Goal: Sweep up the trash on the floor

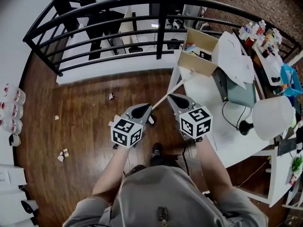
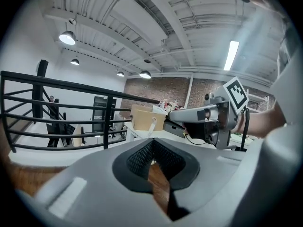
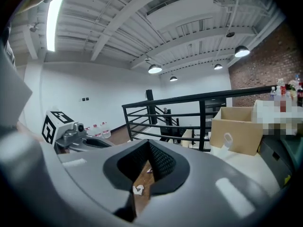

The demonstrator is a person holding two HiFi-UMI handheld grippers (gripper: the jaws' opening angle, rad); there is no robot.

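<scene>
Small scraps of trash lie on the brown wooden floor: one scrap [image 1: 111,96] near the railing, one bit [image 1: 56,117] at the left, a pair of pieces [image 1: 63,153] lower left. A pale long handle [image 1: 170,92] with a loop at its end leans at the table corner, just ahead of both grippers. My left gripper [image 1: 143,108] is shut and empty, held level in front of me. My right gripper [image 1: 172,98] beside it is shut and empty too. Through the right gripper's jaws a white scrap [image 3: 138,189] shows on the floor. The handle's loop [image 2: 152,126] rests against the cardboard box.
A black railing [image 1: 161,27] closes off the floor ahead. A white table [image 1: 203,93] at the right holds a cardboard box [image 1: 199,51], a laptop [image 1: 236,91], a white lamp shade [image 1: 272,117] and cables. Bottles [image 1: 12,110] line the left wall.
</scene>
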